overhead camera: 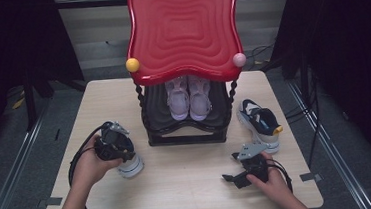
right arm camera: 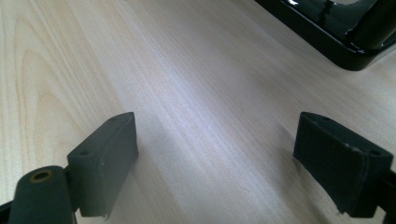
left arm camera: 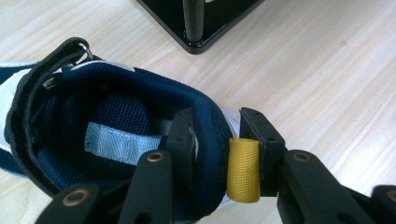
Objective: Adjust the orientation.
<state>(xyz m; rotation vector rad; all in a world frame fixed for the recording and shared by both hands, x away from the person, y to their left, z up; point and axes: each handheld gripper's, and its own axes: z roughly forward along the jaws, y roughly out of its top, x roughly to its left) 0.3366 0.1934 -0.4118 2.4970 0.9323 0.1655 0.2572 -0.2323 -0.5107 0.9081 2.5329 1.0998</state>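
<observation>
Left gripper (left arm camera: 212, 154) jaws clamped on the heel of the navy mesh sneaker (left arm camera: 112, 140), left of the black-and-red shoe rack (overhead camera: 188, 129). Right gripper (right arm camera: 224, 163) jaws apart, empty. Matching sneaker (overhead camera: 260, 123) right of rack; neither racked yet

We hold our left gripper (overhead camera: 119, 152) low at the table's left side, its jaws clamped. Our right gripper (overhead camera: 236, 173) rests low at the right, jaws spread wide. Both forearms reach in from below.
</observation>
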